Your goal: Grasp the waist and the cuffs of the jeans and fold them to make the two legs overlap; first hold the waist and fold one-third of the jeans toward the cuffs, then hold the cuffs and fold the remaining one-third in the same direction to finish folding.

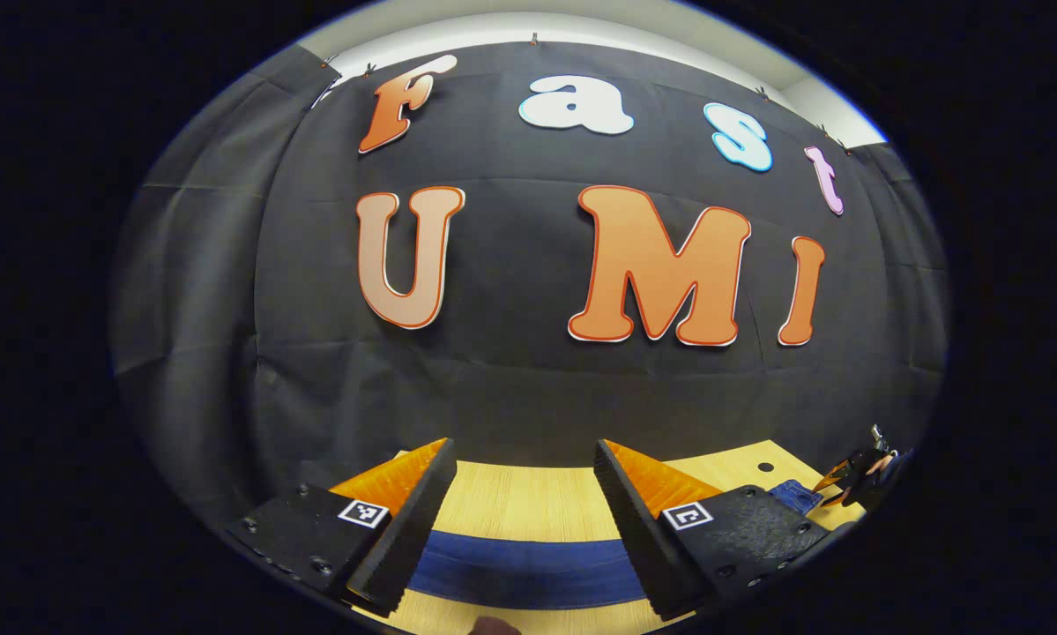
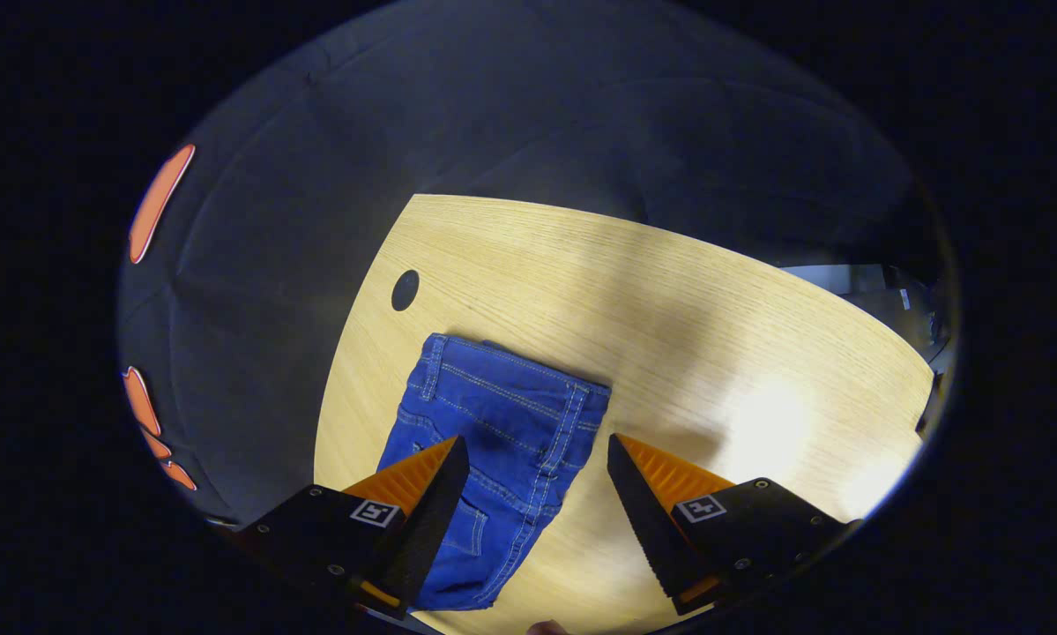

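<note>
Blue jeans [image 2: 502,414] lie flat on the wooden table [image 2: 669,300], the waistband end pointing away from my right gripper [image 2: 536,439]. That gripper hovers above the jeans, open, with nothing between its fingers. In the left gripper view a blue strip of the jeans [image 1: 528,571] runs across the table below my left gripper [image 1: 524,445], which is open and faces the wall. At the far right of that view the right gripper [image 1: 850,476] shows small, beside another bit of the jeans [image 1: 797,494].
A round dark hole [image 2: 405,289] in the tabletop sits just beyond the waistband; it also appears as a hole [image 1: 764,466] in the left gripper view. Black cloth walls close the table's far and left sides. Bare wood extends to the right of the jeans.
</note>
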{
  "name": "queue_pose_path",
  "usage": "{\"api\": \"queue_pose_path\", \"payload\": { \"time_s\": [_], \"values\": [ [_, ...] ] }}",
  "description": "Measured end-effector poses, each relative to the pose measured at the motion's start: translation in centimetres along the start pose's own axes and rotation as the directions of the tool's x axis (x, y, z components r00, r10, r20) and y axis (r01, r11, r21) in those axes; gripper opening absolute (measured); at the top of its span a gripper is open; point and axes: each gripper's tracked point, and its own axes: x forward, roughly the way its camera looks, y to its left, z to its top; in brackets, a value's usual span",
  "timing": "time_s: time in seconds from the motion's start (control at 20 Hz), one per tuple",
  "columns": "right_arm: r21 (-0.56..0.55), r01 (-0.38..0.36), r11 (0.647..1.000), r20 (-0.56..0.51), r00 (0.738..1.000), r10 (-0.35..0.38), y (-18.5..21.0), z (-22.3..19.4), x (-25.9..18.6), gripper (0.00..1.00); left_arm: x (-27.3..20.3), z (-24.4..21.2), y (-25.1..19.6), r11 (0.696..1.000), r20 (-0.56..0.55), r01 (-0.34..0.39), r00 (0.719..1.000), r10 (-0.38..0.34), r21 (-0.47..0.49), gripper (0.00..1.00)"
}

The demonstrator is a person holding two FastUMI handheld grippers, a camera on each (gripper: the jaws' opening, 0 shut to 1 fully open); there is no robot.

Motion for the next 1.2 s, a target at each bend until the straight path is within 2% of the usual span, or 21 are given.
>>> {"api": "queue_pose_path", "payload": {
  "time_s": [0.1, 0.35, 0.45, 0.5, 0.55, 0.7, 0.8, 0.85, 0.9, 1.2],
  "values": [
    [-0.006, 0.020, 1.000, -0.029, 0.999, -0.021, -0.8, -0.5, 1.2, 0.98, -0.8, 0.3, -0.4, 1.000, 0.002, -0.012, 1.000, 0.012, 0.008, 0.97],
    [0.048, -0.051, 0.998, -0.001, 0.999, 0.051, 0.7, 0.9, 2.2, 0.91, -2.4, -0.1, -1.5, 0.999, -0.013, -0.035, 0.999, 0.035, 0.025, 0.97],
    [0.041, -0.049, 0.998, 0.007, 0.999, 0.049, 0.1, 1.0, 2.7, 0.82, -2.6, -0.5, -2.1, 0.999, -0.023, -0.038, 0.999, 0.038, 0.025, 0.97],
    [0.035, -0.056, 0.998, 0.012, 0.998, 0.056, 0.1, 1.1, 2.9, 0.70, -2.7, -0.6, -2.4, 0.999, -0.029, -0.038, 0.999, 0.038, 0.023, 0.97],
    [0.033, -0.053, 0.998, 0.011, 0.999, 0.053, -0.1, 1.0, 3.1, 0.65, -2.7, -1.0, -2.9, 0.999, -0.033, -0.032, 0.999, 0.033, 0.021, 0.97],
    [0.045, -0.076, 0.996, 0.033, 0.997, 0.075, 0.1, 1.0, 3.3, 0.22, -2.6, -1.3, -3.7, 1.000, -0.044, -0.020, 0.999, 0.021, 0.024, 0.97],
    [0.013, -0.114, 0.993, 0.037, 0.993, 0.114, 0.2, 0.6, 3.0, 0.22, -2.5, -1.6, -4.2, 1.000, -0.053, -0.014, 0.998, 0.015, 0.024, 0.97],
    [0.045, -0.109, 0.993, 0.064, 0.992, 0.106, 0.2, 0.9, 2.8, 0.22, -2.4, -1.7, -4.4, 1.000, -0.057, -0.011, 0.998, 0.013, 0.027, 0.97],
    [0.040, -0.137, 0.990, 0.069, 0.989, 0.134, 0.6, 0.7, 1.6, 0.08, -2.2, -1.9, -4.5, 1.000, -0.061, -0.008, 0.998, 0.010, 0.026, 0.97],
    [-0.032, -0.189, 0.981, 0.141, 0.971, 0.192, 2.1, -0.2, -3.0, 0.08, -1.6, -2.6, -5.8, 0.999, -0.070, 0.050, 0.996, -0.049, 0.014, 0.97]
  ]
}}
